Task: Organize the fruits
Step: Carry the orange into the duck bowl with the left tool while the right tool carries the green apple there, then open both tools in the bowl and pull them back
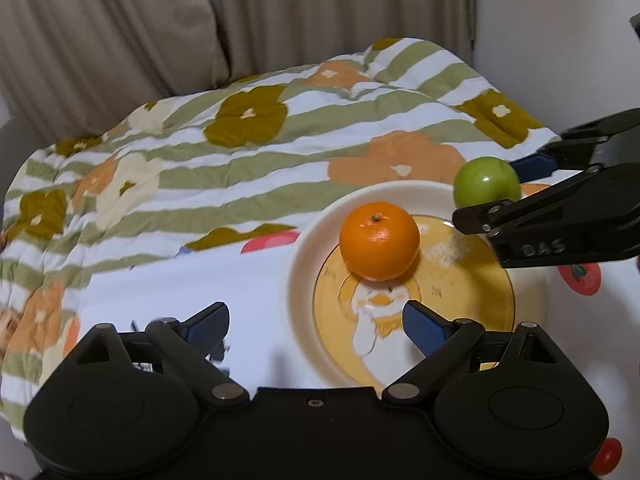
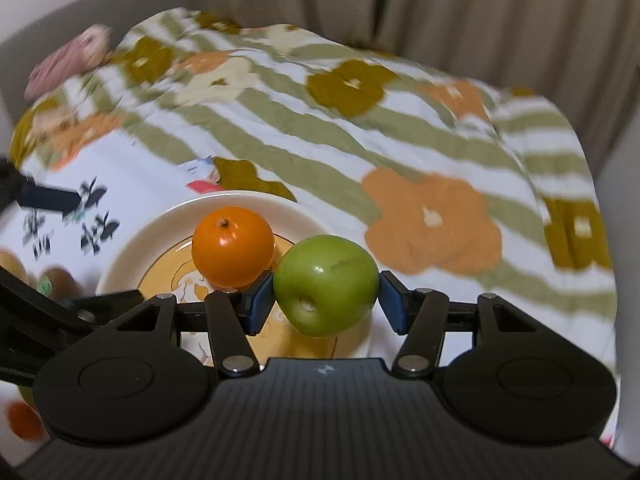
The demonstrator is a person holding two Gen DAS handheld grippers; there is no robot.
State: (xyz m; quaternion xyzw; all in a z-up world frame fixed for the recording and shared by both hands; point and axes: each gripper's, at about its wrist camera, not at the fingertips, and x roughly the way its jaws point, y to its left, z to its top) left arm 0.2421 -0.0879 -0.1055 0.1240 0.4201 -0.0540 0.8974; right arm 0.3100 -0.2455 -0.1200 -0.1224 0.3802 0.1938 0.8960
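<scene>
An orange (image 1: pixel 379 241) sits on the far side of a cream plate (image 1: pixel 308 264) with a yellow cartoon centre. My left gripper (image 1: pixel 316 326) is open wide just in front of the plate, a little short of the orange, with nothing between its blue pads (image 1: pixel 424 328). My right gripper (image 2: pixel 326 300) is shut on a green apple (image 2: pixel 326 284), one blue pad against each side. The apple hangs over the plate's (image 2: pixel 132 248) right part, close beside the orange (image 2: pixel 233 252). In the left wrist view the apple (image 1: pixel 486 188) and right gripper (image 1: pixel 492 196) come in from the right.
The plate lies on a white printed cloth (image 1: pixel 248 280) over a green-striped flowered quilt (image 1: pixel 280 140). Brown kiwis (image 2: pixel 60 280) and another orange (image 2: pixel 24 420) lie left of the plate. A pink object (image 2: pixel 68 60) rests at the quilt's far left. Beige curtains (image 2: pixel 480 8) hang behind.
</scene>
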